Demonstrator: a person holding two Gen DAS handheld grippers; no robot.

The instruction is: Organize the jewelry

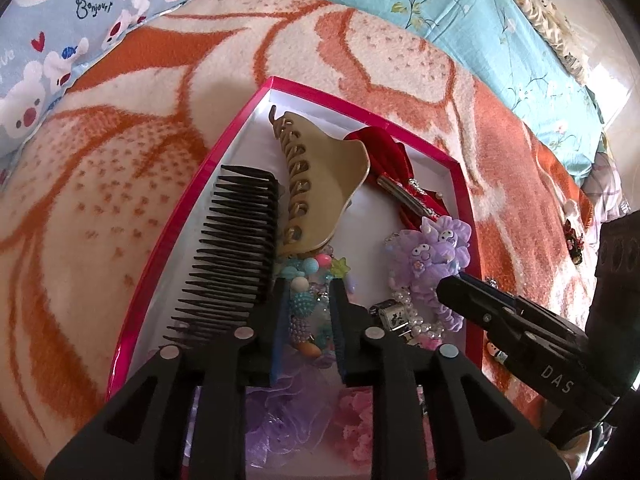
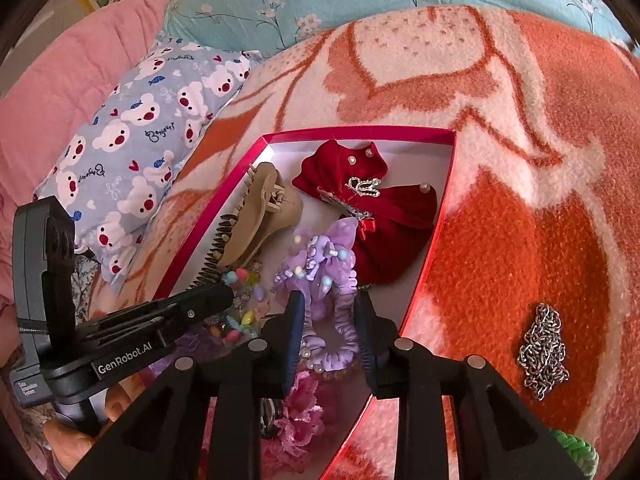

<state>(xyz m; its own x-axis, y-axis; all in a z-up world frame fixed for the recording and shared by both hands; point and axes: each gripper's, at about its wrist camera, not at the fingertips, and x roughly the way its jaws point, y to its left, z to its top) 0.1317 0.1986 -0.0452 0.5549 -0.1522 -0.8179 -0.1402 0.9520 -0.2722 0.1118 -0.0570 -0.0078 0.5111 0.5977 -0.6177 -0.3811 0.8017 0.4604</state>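
A pink-rimmed box (image 1: 168,240) (image 2: 436,236) with a white floor lies on the blanket. In it are a black comb (image 1: 236,248), a tan claw clip (image 1: 316,176) (image 2: 260,220), a red velvet bow (image 2: 372,208) (image 1: 384,152), a purple scrunchie (image 1: 432,252) (image 2: 320,276) and a colourful bead bracelet (image 1: 308,292) (image 2: 240,312). My left gripper (image 1: 308,284) is open over the bead bracelet, jaws on either side of it. My right gripper (image 2: 328,300) is open over the purple scrunchie, empty. Each gripper shows in the other's view.
A silver chain (image 2: 544,344) lies on the orange and cream blanket (image 2: 520,160) right of the box. A green braided item (image 2: 576,452) is at the lower right. A bear-print pillow (image 2: 132,152) and floral bedding (image 1: 460,8) lie behind.
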